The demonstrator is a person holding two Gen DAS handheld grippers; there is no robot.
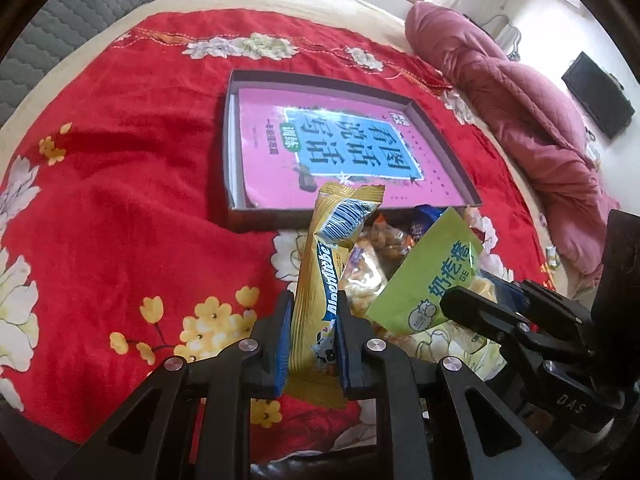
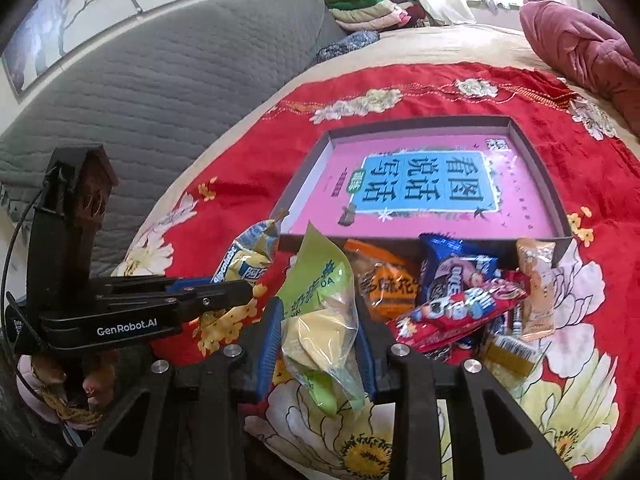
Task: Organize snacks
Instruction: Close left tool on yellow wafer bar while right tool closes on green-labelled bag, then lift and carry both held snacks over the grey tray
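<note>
My left gripper (image 1: 313, 312) is shut on a gold Alpenliebe snack bar (image 1: 326, 280), held upright above the red blanket. My right gripper (image 2: 318, 316) is shut on a green snack packet (image 2: 320, 300) with a clear lower half; the packet also shows in the left wrist view (image 1: 430, 276). A shallow dark box (image 1: 236, 140) (image 2: 560, 204) with a pink book (image 1: 272, 136) (image 2: 424, 208) lying in it sits just beyond. A pile of snacks lies in front of the box: an orange packet (image 2: 388, 284), a blue Oreo packet (image 2: 456, 268), a red packet (image 2: 468, 308).
The red flowered blanket (image 1: 120, 160) covers a bed. A pink quilt (image 1: 520, 120) lies at the right. A grey padded headboard (image 2: 140, 92) is at the left, with folded clothes (image 2: 364, 8) behind. The left gripper's body (image 2: 120, 308) crosses the right wrist view.
</note>
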